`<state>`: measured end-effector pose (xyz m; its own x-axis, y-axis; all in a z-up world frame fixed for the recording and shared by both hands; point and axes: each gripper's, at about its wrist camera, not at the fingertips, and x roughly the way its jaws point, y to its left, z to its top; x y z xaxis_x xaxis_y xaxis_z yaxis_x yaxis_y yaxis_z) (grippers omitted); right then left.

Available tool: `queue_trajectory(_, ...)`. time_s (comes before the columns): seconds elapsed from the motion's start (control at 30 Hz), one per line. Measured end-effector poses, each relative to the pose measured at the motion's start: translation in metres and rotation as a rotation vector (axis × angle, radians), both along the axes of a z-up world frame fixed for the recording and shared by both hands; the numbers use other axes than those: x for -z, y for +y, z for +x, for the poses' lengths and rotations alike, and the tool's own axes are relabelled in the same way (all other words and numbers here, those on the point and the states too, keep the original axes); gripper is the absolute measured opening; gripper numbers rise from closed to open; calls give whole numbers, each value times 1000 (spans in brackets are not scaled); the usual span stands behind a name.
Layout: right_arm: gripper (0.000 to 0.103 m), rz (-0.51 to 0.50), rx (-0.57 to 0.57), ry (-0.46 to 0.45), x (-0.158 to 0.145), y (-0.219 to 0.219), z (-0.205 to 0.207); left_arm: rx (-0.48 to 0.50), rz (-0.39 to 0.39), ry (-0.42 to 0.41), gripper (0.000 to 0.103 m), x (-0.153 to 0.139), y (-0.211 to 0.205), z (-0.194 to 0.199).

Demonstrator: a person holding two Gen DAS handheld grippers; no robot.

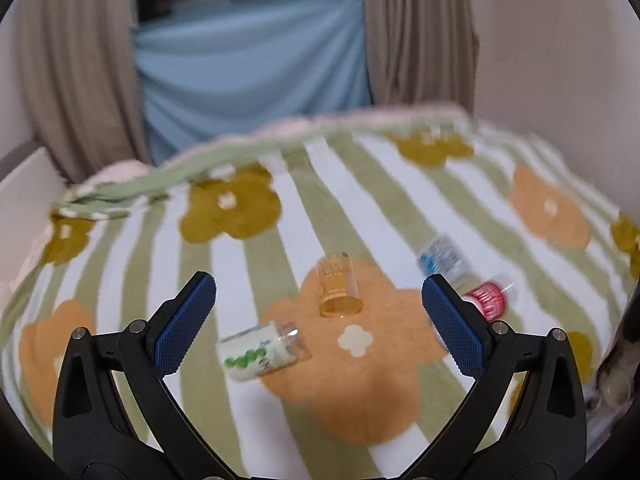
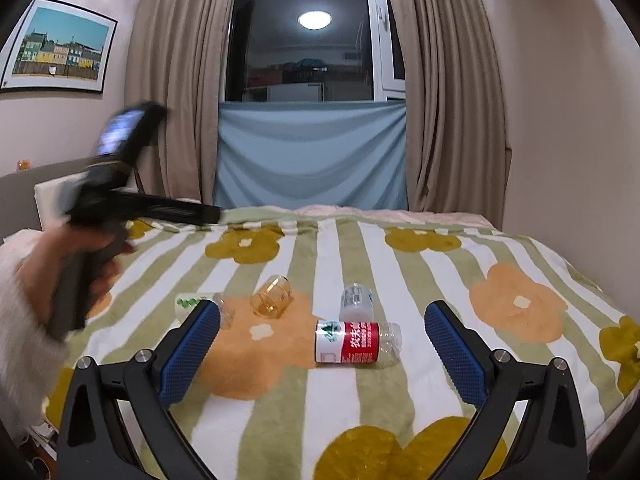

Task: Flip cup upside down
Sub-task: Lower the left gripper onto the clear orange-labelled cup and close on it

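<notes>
The right wrist view takes in the whole room: a dark window (image 2: 304, 36) reflecting a ceiling lamp, beige curtains (image 2: 180, 80) on both sides, a blue cloth (image 2: 312, 156) hung below the glass, a framed picture (image 2: 60, 46) of coloured houses on the wall, and the person's left hand (image 2: 76, 268) gripping the handle of the left gripper, which shows there only as a blurred dark body. The left wrist view is tilted lower and blurred; it shows only the bottom of the curtains and the blue cloth, but looks more steeply down on the blanket (image 1: 280, 208) with its green stripes and flowers. Both views show the amber cup (image 1: 338, 286) lying on its side on an orange flower, its open mouth turned toward the cameras. In the left wrist view the left gripper (image 1: 318, 312) has its jaws spread wide and empty, and the cup lies just ahead of the gap between them, apart from both pads. In the right wrist view the right gripper (image 2: 322, 340) is likewise wide open and holds nothing; the cup (image 2: 272, 296) lies ahead and toward its left finger. A green-labelled bottle (image 1: 262, 350) lies on its side near the cup, a red-labelled bottle (image 2: 356, 342) lies between the right gripper's fingers, and a blue-labelled bottle (image 2: 356, 300) lies just beyond it.
</notes>
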<state>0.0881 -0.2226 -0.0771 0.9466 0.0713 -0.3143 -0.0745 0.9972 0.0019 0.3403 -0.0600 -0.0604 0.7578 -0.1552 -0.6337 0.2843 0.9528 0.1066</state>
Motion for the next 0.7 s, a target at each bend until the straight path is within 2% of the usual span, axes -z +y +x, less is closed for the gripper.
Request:
queue_trajectory(0.1, 102, 2, 5, 22, 10, -8, 10, 30, 46, 152, 103, 32, -22, 60)
queue_trajectory(0.23, 102, 2, 4, 59, 25, -15, 21, -11, 45, 322, 102, 77, -33, 123)
queue_trajectory(0.33, 102, -2, -5, 85, 35, -18, 27, -16, 82, 370, 102, 102, -40, 145)
queue_trajectory(0.43, 102, -15, -18, 108, 50, -20, 30, -22, 85, 432, 96, 127, -45, 161)
queue_trajectory(0.6, 102, 14, -18, 161, 71, -21, 42, -20, 74, 500, 85, 153, -49, 175)
queue_trajectory(0.7, 102, 43, -23, 175, 77, -23, 49, -16, 73, 535, 74, 164, -47, 179)
